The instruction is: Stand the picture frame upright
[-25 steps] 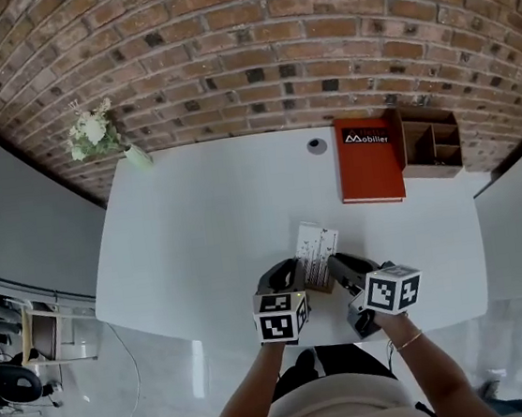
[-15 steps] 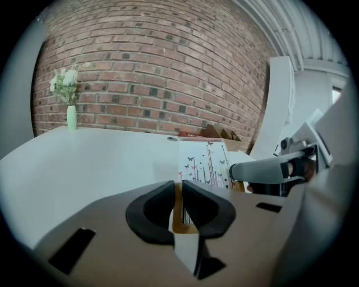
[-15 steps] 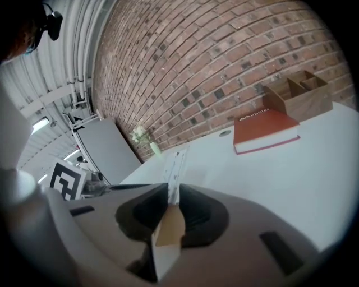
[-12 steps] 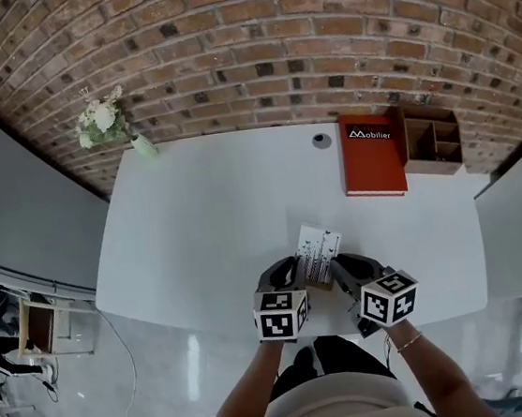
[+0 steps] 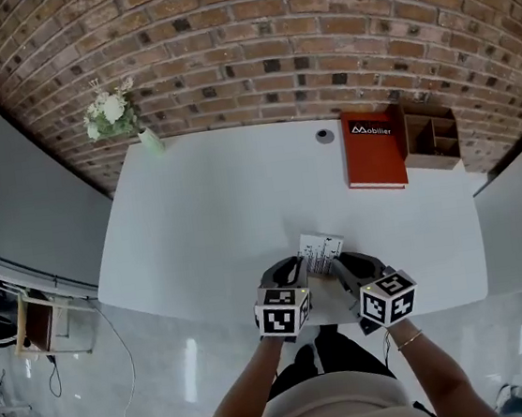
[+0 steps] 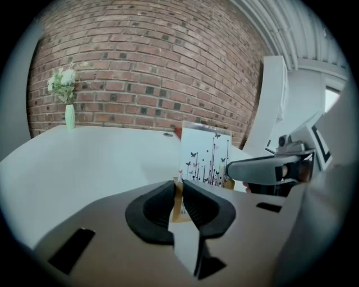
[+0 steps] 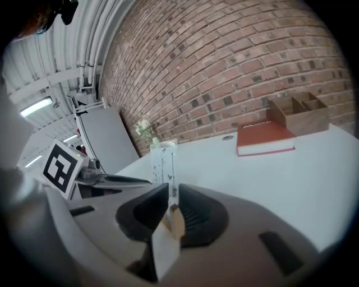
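**Picture frame gripped on both sides, close to upright, near the front of the counter**

A small picture frame (image 5: 321, 252) with a white print of thin stems and butterflies sits close to the front edge of a white counter (image 5: 206, 219), right in front of the person. In the left gripper view it stands nearly vertical with the print facing the camera. From the head view its top seems to lean slightly away. Whether its bottom edge rests on the counter cannot be made out.

The left gripper (image 5: 296, 266) holds the frame from the left, its dark fingers (image 6: 152, 208) drawn close and clamped on the pale wooden edge. The right gripper (image 5: 341, 264) holds the opposite side. Its fingers (image 7: 197, 216) have just been closing, and the wooden edge and the thin white panel sit between them, pinched.

Farther back on the counter, well apart from the frame, lie a red book (image 5: 373, 149) and beside it a wooden organiser (image 5: 430, 140). A vase of white flowers (image 5: 116, 117) stands at the far left corner against a brick wall (image 5: 249, 34).

The step in hand looks like the final tilt and setting down. Next, the frame probably needs its base planted flat and its rear prop, if it has one, bearing weight. One side should likely be let go gently first, as a test of balance.
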